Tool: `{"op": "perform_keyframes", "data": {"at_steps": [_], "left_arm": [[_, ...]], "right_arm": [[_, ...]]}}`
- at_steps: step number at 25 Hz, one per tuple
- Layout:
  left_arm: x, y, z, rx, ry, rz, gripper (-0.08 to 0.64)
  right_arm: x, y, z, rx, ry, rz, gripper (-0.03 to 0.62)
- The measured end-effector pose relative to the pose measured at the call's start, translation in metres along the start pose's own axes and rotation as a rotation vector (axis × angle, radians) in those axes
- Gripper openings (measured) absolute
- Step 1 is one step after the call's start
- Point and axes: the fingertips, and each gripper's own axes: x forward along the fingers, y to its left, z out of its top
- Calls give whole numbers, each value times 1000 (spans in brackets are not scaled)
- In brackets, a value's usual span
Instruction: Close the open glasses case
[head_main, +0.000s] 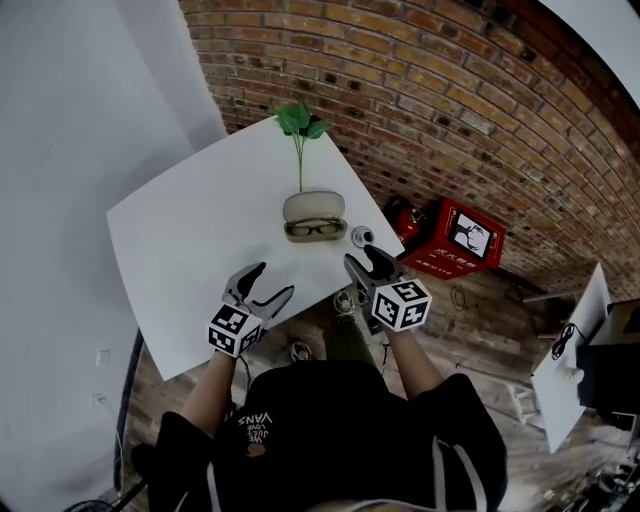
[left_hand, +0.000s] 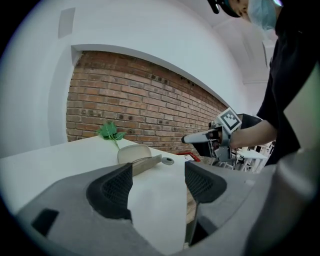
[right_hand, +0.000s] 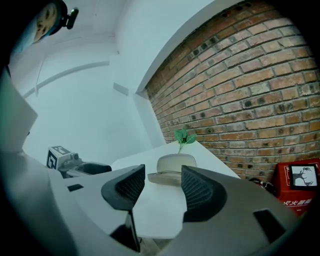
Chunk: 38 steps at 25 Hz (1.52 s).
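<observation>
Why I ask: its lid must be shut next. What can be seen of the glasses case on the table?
The glasses case is a pale beige oval clamshell, matte-looking, lying open on the white table near its far edge. Its domed lid stands up behind the shallow base, where dark-framed glasses lie. A green sprig rises just behind it, and a small round object sits apart to its right. Nothing grips it.
</observation>
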Motion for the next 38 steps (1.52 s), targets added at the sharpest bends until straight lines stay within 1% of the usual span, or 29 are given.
{"op": "perform_keyframes", "data": {"at_steps": [5, 10, 13, 19, 24, 27, 29, 33, 36, 38], "left_arm": [[24, 18, 0, 55, 28, 25, 321], [53, 28, 1, 58, 52, 40, 314], [72, 32, 0, 42, 72, 39, 313], [102, 39, -9, 8, 142, 12, 319], [115, 50, -15, -11, 180, 27, 319], [120, 54, -17, -20, 195, 38, 319], [122, 53, -18, -9, 205, 37, 319], [126, 46, -23, 16, 234, 17, 319], [127, 42, -30, 12, 252, 15, 319], [127, 41, -34, 6, 259, 14, 318]], "right_arm": [[31, -22, 1, 4, 54, 19, 209], [62, -44, 13, -2, 93, 55, 202], [80, -56, 19, 2, 117, 86, 202], [114, -79, 28, -7, 163, 137, 199], [142, -95, 34, -30, 196, 164, 178], [159, -103, 35, -46, 220, 171, 167], [170, -108, 36, -53, 232, 167, 163], [190, -120, 34, -60, 277, 129, 164], [200, -127, 29, -83, 321, 104, 166], [206, -127, 25, -98, 346, 105, 167]]}}
